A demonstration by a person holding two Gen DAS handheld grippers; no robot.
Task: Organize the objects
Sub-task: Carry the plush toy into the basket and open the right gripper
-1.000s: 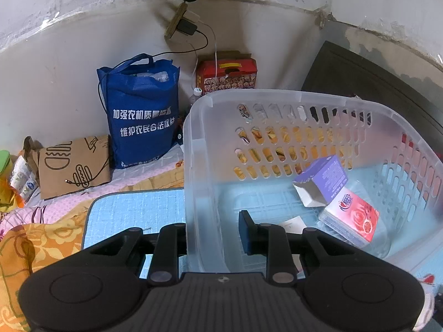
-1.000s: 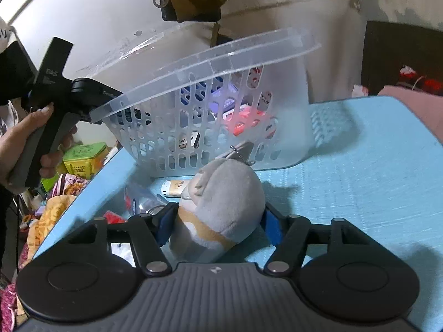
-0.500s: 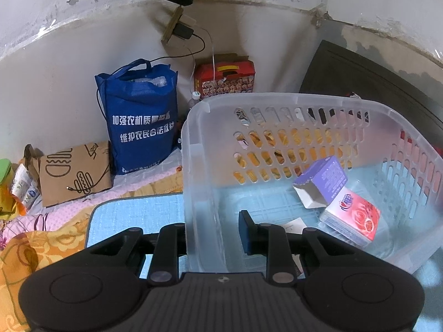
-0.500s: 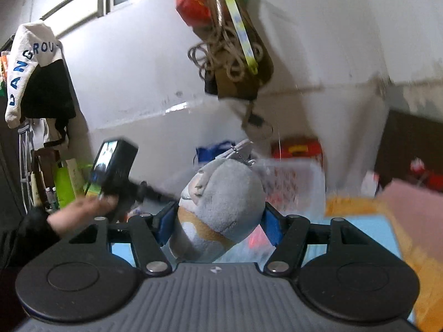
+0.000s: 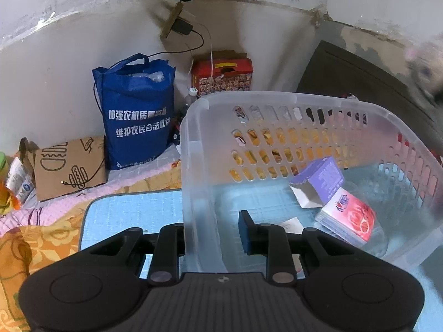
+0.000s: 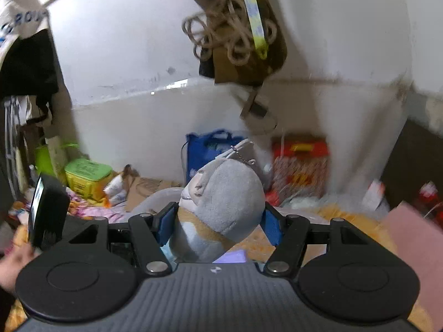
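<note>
The blue bag reads "加强农机质量监督 维护农民合法权益" in white.

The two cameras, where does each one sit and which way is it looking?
Left wrist camera: sits on the left claw, looks down into the clear basket whose wall that claw pinches; no hand shows.
Right wrist camera: sits on the right claw, looks across the room at the wall, over the grey plush toy it grips; a hand holding the other claw shows at the left edge.
Both views share the blue bag and the red box.
</note>
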